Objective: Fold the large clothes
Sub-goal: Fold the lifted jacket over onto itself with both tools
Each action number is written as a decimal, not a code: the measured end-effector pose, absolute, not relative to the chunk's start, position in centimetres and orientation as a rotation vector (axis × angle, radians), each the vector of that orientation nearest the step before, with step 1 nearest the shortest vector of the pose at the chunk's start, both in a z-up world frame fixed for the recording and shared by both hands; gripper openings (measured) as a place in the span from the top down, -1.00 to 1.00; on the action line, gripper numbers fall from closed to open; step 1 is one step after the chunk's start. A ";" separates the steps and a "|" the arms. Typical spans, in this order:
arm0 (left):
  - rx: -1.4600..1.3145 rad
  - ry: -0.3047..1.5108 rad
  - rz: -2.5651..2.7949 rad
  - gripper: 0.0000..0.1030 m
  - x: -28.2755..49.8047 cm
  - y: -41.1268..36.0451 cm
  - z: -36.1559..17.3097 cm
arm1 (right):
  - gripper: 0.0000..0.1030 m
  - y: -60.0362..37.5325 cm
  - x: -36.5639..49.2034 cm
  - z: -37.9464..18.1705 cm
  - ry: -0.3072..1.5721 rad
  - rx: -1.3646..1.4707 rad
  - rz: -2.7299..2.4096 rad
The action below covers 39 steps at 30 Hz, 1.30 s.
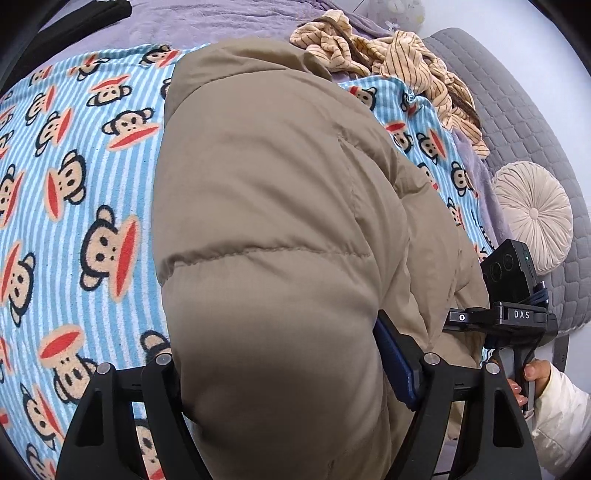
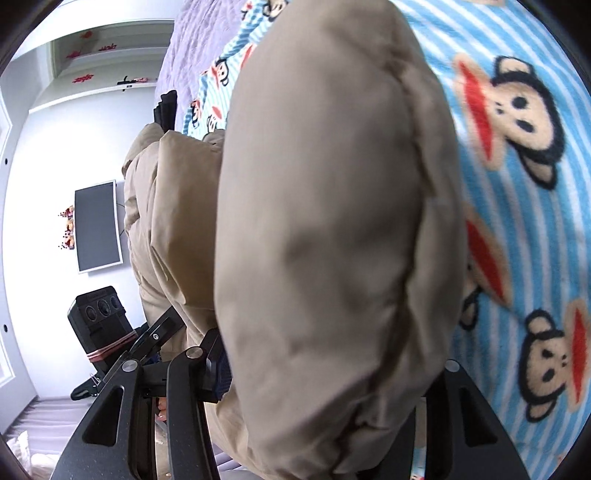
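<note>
1. The tan puffer jacket point(image 1: 266, 206) lies along the middle of the bed, on a blue-striped monkey-print blanket point(image 1: 74, 177). Its near end is bunched between both grippers.
2. The left gripper point(image 1: 288, 373) has its 2 black fingers on either side of a thick quilted fold of the jacket. The blue pad on the right-hand finger point(image 1: 397, 363) presses into the fabric, so the jaws are clamped on the jacket.
3. The right gripper point(image 2: 325, 369) also straddles a padded fold of the jacket point(image 2: 332, 221). The left-hand finger pad point(image 2: 219, 369) touches the fabric; the other finger is mostly hidden behind the bulge. The jaws grasp the jacket.
4. In the left wrist view, the right gripper point(image 1: 495, 317) appears at the jacket's right edge, marked "DAS", with a hand point(image 1: 532, 376) in a white sleeve point(image 1: 565, 417) on its handle.
5. A crumpled beige striped garment point(image 1: 388, 55) lies at the far end of the blanket, beside a grey quilted headboard point(image 1: 517, 110).
6. A round pleated cushion point(image 1: 532, 214) rests against the headboard.
7. A lilac bedspread point(image 1: 203, 22) lies beyond the blanket.
8. In the right wrist view, a wall-mounted screen point(image 2: 98, 227) is visible past the bed.
</note>
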<state>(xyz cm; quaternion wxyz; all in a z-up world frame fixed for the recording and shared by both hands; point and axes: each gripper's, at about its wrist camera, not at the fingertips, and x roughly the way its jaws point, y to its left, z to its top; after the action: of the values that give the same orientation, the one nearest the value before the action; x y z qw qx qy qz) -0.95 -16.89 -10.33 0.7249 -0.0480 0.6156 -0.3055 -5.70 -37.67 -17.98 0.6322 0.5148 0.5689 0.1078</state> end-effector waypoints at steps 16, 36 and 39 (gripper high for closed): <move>-0.100 1.303 -0.623 -0.55 9.2 3.7 -9.0 | -0.04 -24.2 0.8 -16.6 1.253 1.150 0.275; -0.084 1.294 -0.432 -0.61 14.6 10.8 -14.6 | -0.08 -17.5 9.9 -16.1 1.363 0.845 0.099; -0.078 1.289 -0.429 -0.62 14.3 10.5 -14.4 | -0.07 -17.2 8.7 -11.5 1.284 0.590 -0.030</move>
<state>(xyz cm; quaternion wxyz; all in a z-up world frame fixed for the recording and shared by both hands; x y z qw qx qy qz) 14.32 10.49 -14.41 0.7774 -0.0360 0.5958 -0.1985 8.66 -17.17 -11.51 0.7606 0.2709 0.5899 -0.0140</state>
